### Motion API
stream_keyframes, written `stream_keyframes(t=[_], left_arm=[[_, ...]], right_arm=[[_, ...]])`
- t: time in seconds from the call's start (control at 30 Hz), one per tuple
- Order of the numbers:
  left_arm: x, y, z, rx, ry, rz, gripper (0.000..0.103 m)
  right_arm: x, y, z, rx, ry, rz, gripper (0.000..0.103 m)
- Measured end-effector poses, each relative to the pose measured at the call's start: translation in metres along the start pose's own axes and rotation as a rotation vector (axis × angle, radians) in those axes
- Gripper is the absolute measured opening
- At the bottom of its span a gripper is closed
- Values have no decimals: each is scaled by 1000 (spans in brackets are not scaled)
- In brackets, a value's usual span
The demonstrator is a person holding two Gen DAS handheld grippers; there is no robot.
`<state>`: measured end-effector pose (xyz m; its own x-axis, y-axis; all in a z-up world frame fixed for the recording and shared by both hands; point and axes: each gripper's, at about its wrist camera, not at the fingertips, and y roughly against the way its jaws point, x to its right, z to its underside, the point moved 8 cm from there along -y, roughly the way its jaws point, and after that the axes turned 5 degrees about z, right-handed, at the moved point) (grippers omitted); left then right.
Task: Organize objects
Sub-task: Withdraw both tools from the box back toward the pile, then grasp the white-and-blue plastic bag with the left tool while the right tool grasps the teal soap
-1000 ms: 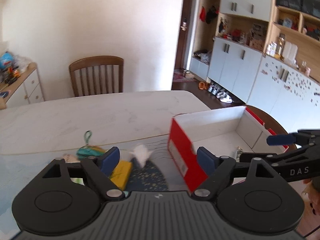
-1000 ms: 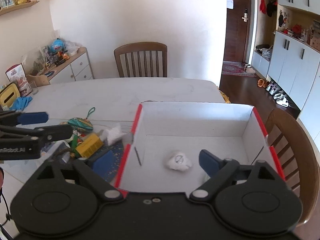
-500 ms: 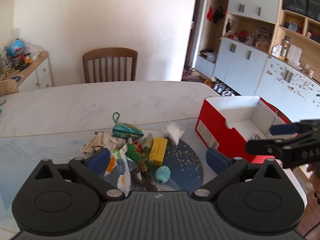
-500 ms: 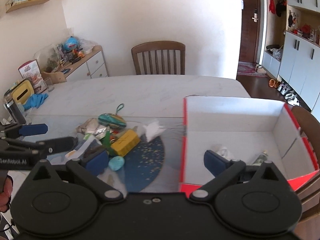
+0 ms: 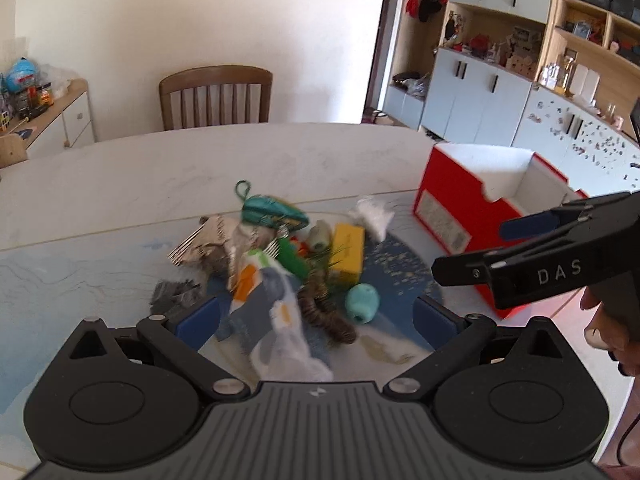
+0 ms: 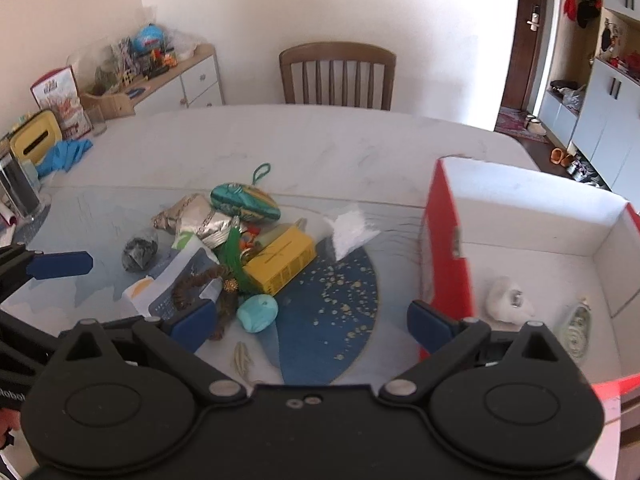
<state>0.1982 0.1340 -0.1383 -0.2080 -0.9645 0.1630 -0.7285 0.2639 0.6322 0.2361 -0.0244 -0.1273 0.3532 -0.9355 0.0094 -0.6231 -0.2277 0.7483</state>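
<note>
Your left gripper [image 5: 316,316] and right gripper [image 6: 308,322] both gape wide, holding nothing — 2 claws above the clutter pile [image 6: 240,256] beside the red box [image 6: 448,248].

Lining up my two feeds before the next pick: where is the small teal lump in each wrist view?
Left wrist: teal lump sits right of centre, just ahead of the fingers.
Right wrist: teal lump sits left of centre, beside the left finger.
Shared landmark: the yellow box, just behind it.
</note>
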Motion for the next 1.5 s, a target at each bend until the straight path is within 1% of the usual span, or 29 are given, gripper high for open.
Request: stream_keyframes(t=[0.1, 0.2, 0.27, 0.37, 0.47, 0.53, 0.67, 0.77, 0.83, 0.93, 1.03, 1.1, 1.2, 1.23, 1.27, 1.33, 1.37, 1.43, 1.5], left_arm=[[-6, -4, 5, 15, 13, 16, 103], [-12, -8, 8, 14, 18, 2, 103], [-16, -14, 10, -1, 25, -9, 103], [-23, -22, 13, -13, 18, -50, 103], [-25, -31, 18, -40, 11, -28, 103], [-25, -36, 22, -45, -8, -39, 103], [-23, -45, 28, -65, -28, -37, 103], [-23, -49, 29, -69, -42, -49, 103], [-24, -51, 31, -73, -47, -57, 103], [-22, -54, 33, -78, -69, -68, 102], [-21, -57, 36, -88, -82, -76, 102], [-21, -58, 36, -91, -82, -76, 98], [-23, -61, 37, -113, -76, -86, 86], [-23, -62, 37, -121, -68, -83, 79], [-24, -63, 38, -126, -60, -82, 75], [-25, -62, 38, -130, -50, -78, 70], [-24, -61, 38, -129, -48, -77, 66], [-24, -61, 38, -135, -43, -71, 58], [-23, -60, 38, -138, -38, -70, 55]], right_arm=[[-6, -13, 0, -18, 7, -5, 101], [-9, -27, 2, -50, -1, -14, 100], [-12, -35, 3, -69, -4, -24, 99], [-16, -46, 6, -92, 2, -20, 97], [-19, -55, 7, -110, 4, -19, 95], [-22, -61, 7, -120, 9, -17, 95], [-24, -72, 9, -145, 9, -15, 94], [-28, -80, 12, -162, 17, -21, 91], [-30, -84, 13, -169, 17, -29, 85], [-31, -88, 15, -179, 4, -45, 80], [-33, -91, 16, -182, 13, -49, 78], [-34, -93, 17, -185, 10, -54, 76], [-34, -92, 16, -178, 6, -59, 73], [-34, -93, 15, -177, 4, -61, 72], [-33, -93, 15, -176, 1, -61, 71], [-33, -92, 15, -173, -4, -67, 67], [-34, -92, 15, -171, -5, -72, 66], [-35, -91, 14, -169, -7, -79, 60], [-36, -90, 14, -168, -13, -88, 54]])
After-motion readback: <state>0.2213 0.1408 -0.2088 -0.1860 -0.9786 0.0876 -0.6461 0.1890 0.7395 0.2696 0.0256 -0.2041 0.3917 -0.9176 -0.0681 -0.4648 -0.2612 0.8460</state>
